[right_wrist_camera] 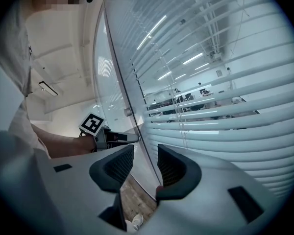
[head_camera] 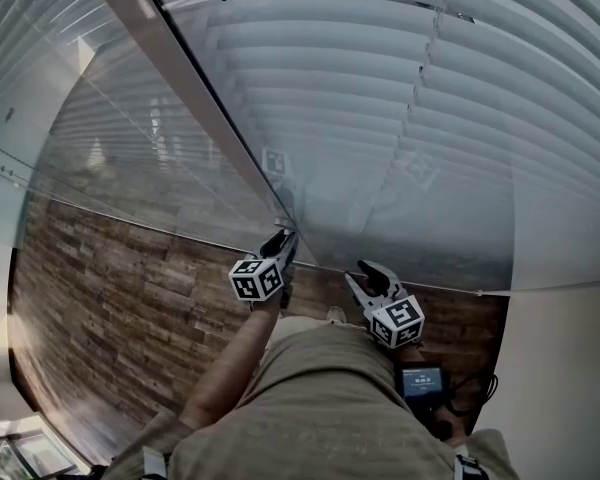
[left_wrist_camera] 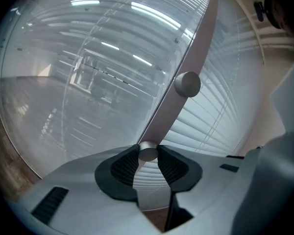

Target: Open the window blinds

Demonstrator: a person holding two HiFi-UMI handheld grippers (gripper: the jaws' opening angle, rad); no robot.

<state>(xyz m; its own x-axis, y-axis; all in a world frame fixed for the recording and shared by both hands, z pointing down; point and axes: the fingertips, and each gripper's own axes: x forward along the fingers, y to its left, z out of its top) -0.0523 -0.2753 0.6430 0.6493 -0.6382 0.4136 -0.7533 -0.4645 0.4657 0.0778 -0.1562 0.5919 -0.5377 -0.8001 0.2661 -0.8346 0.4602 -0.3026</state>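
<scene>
The left tongs (left_wrist_camera: 147, 156) sit by the white slatted window blinds (head_camera: 380, 118), lowered behind glass, at the grey upright frame post (left_wrist_camera: 202, 38), pinching its small silver round knob (left_wrist_camera: 148, 152). The right tongs (right_wrist_camera: 139, 166) hang spread, empty. The grip looks made; next, likely turn or slide that knob steadily.

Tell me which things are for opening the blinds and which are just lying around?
For the job:
blinds
lower knob
left gripper, shut on that knob

Just there:
small screen gadget
wooden floor
right gripper, open and empty
</scene>
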